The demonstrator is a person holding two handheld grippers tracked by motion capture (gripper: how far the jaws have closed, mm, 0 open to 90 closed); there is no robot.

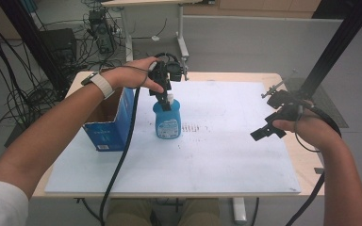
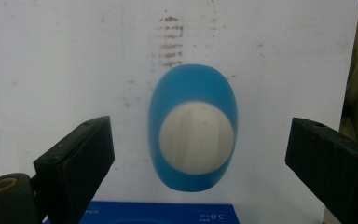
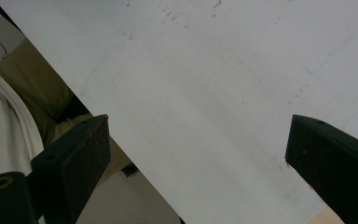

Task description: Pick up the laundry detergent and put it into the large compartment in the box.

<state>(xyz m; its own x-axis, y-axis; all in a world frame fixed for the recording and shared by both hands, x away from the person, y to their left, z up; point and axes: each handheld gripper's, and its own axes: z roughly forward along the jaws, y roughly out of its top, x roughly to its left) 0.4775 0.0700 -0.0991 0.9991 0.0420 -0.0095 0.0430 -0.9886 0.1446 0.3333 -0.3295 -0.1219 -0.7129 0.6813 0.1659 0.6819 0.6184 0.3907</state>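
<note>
A blue bottle [image 1: 167,120] with a white cap stands upright on the white board [image 1: 226,155], left of centre. My left gripper [image 1: 164,100] hangs straight above it, pointing down. In the left gripper view the cap and blue shoulders of the bottle [image 2: 193,93] sit between the open jaws of the left gripper [image 2: 198,154], and neither jaw touches them. My right gripper [image 1: 267,117] hovers open over the board's right side with nothing in it. In the right gripper view the right gripper [image 3: 198,154] looks down on bare white board [image 3: 223,84] near its front edge.
An open blue cardboard box [image 1: 108,125] stands on the board's left edge, just left of the bottle; its rim [image 2: 140,215] is at the bottom of the left gripper view. A faint smudged patch [image 1: 194,128] marks the board right of the bottle. Cables and equipment lie on the floor beyond the table.
</note>
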